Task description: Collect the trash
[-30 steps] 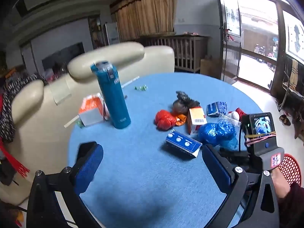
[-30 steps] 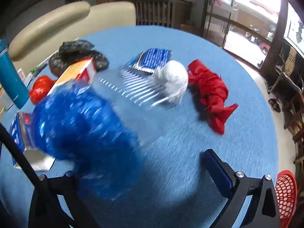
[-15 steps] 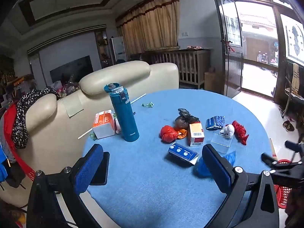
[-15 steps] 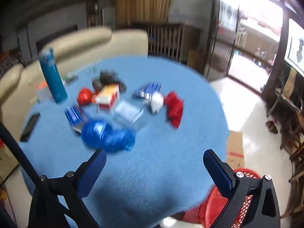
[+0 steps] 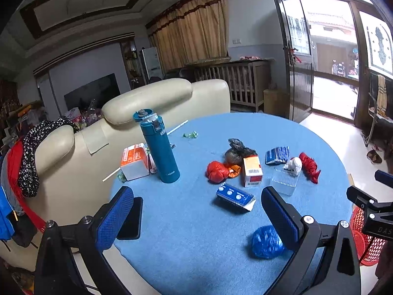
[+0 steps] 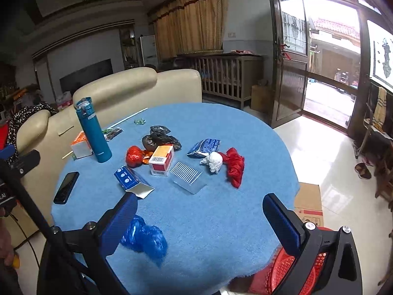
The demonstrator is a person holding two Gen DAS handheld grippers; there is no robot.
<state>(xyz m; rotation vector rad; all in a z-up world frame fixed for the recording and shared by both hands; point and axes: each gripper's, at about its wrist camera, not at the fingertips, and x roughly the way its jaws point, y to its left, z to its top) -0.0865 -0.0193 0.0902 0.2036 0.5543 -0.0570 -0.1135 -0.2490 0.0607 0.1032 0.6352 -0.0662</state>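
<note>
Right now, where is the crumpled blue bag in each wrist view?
Left wrist: blue bag low and right of centre, near the table edge, partly behind the right finger.
Right wrist: blue bag low and left, beside the left finger.
Shared landmark: the teal bottle standing at the table's far left.

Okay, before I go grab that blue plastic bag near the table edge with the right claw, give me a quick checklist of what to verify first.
1. Right claw open and empty: ok.
2. Left claw open and empty: ok.
3. Blue plastic bag on the blue table, free of other trash: ok; it lies alone near the front edge.
4. Bag lined up between the right claw's fingers: not ok; it sits by the left finger, off centre.
5. Red basket within reach for the drop: ok; it stands just below the table edge.
6. Basket has room: cannot tell; its inside is hidden.
</note>
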